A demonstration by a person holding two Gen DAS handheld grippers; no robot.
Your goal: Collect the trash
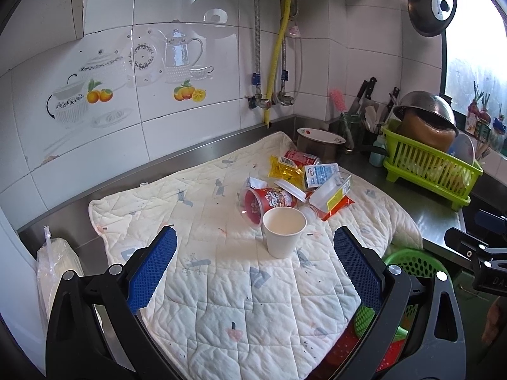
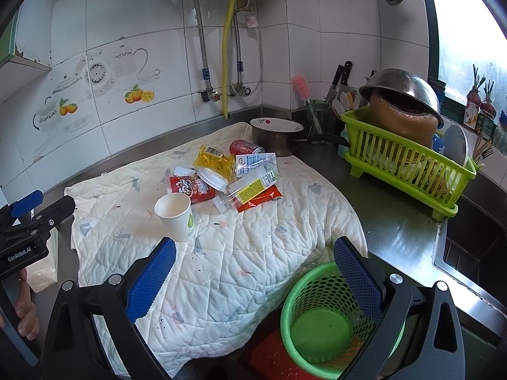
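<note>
A pile of trash (image 1: 296, 180) lies on a quilted mat (image 1: 221, 285) on the counter: an upright paper cup (image 1: 284, 231) just beside a tipped red cup (image 1: 269, 201), wrappers, cartons and a can (image 2: 245, 147). A green basket (image 2: 320, 319) sits empty at the mat's near corner. Both the left gripper (image 1: 255, 272) and right gripper (image 2: 255, 278) are spread wide, holding nothing.
</note>
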